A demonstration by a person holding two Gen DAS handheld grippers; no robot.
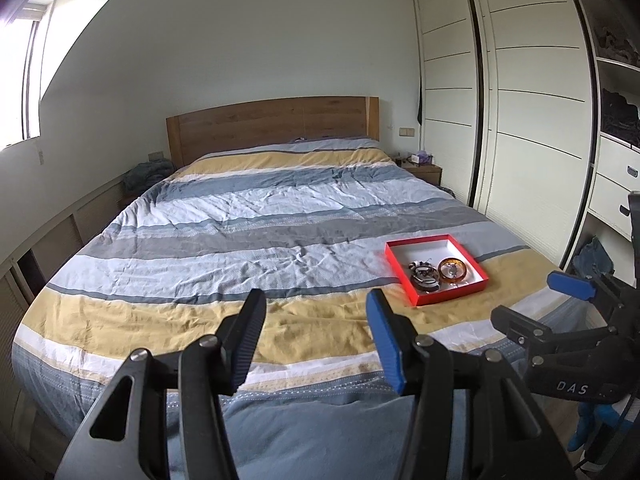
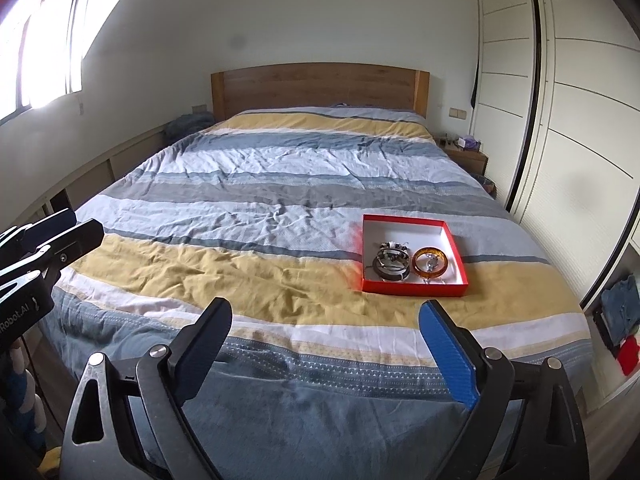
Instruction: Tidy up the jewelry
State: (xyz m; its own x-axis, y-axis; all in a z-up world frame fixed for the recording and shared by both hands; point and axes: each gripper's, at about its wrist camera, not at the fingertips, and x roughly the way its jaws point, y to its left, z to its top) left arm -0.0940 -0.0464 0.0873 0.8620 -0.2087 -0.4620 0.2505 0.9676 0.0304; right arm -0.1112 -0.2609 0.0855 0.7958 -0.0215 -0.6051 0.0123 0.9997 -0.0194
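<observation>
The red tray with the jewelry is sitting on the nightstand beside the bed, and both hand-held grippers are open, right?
Not quite. The red tray sits on the striped bedspread, as the right wrist view shows. Both the left hand-held gripper and the right hand-held gripper are open.

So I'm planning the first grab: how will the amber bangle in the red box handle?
The amber bangle looks rigid and glossy, so it may slip between the pads. It lies flat in the red box, so it probably won't roll. A small piece sits inside its ring and may shift.
</observation>
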